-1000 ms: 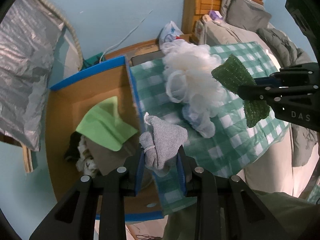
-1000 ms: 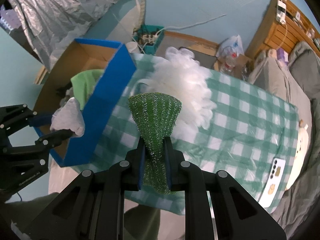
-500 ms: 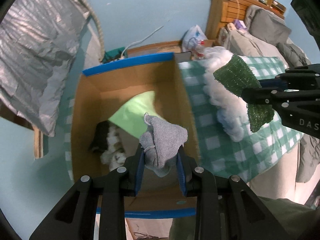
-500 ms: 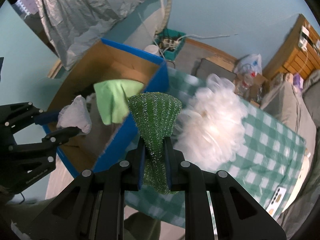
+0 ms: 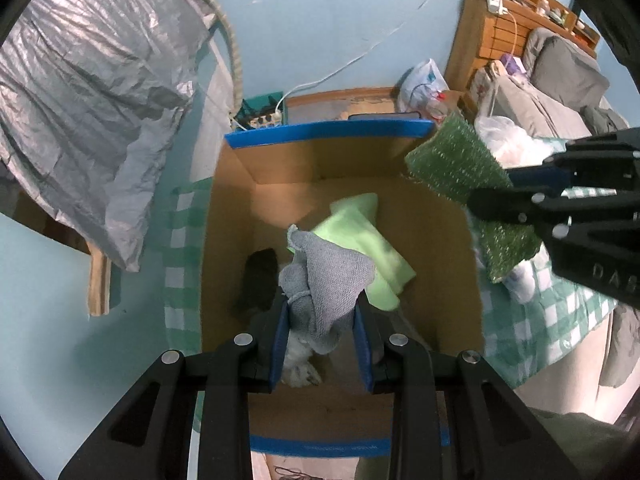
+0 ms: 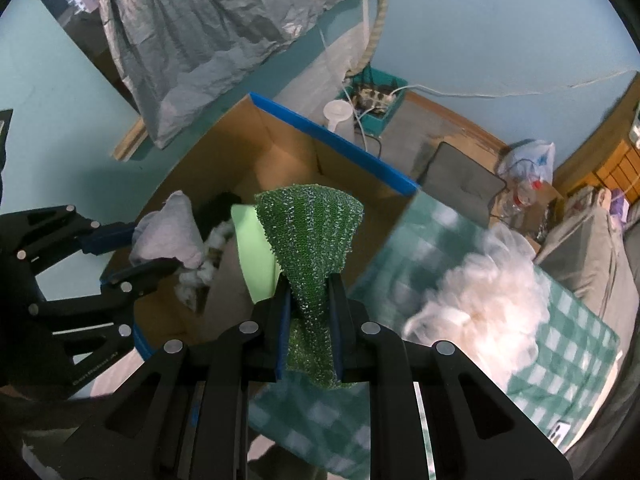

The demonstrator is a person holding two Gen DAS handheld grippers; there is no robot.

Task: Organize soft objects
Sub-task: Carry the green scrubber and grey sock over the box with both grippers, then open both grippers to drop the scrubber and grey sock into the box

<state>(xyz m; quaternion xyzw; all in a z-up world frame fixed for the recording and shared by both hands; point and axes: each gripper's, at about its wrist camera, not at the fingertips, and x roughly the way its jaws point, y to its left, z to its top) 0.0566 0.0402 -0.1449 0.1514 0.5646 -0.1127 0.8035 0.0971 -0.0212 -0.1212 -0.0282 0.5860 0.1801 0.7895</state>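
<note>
My left gripper (image 5: 322, 312) is shut on a grey knitted cloth (image 5: 328, 276) and holds it above the open cardboard box (image 5: 344, 152) with blue-taped rims. My right gripper (image 6: 308, 292) is shut on a green scouring pad (image 6: 310, 236) and holds it over the box's right wall; the pad also shows in the left wrist view (image 5: 456, 164). Inside the box lie a light green cloth (image 5: 364, 236), a black item (image 5: 260, 276) and a white fuzzy item (image 5: 300, 368). A white mesh puff (image 6: 480, 304) lies on the green checked tablecloth (image 6: 568, 344).
A crinkled silver sheet (image 5: 80, 112) hangs at the left. A teal tray with a power strip (image 6: 376, 104) and a plastic bag (image 6: 528, 160) sit on the floor by the blue wall. A grey sofa (image 5: 560, 80) and wooden shelf (image 5: 504, 28) stand at the right.
Both grippers have moved left from over the tablecloth to over the box, each still holding its item. The white puff stays on the cloth.
</note>
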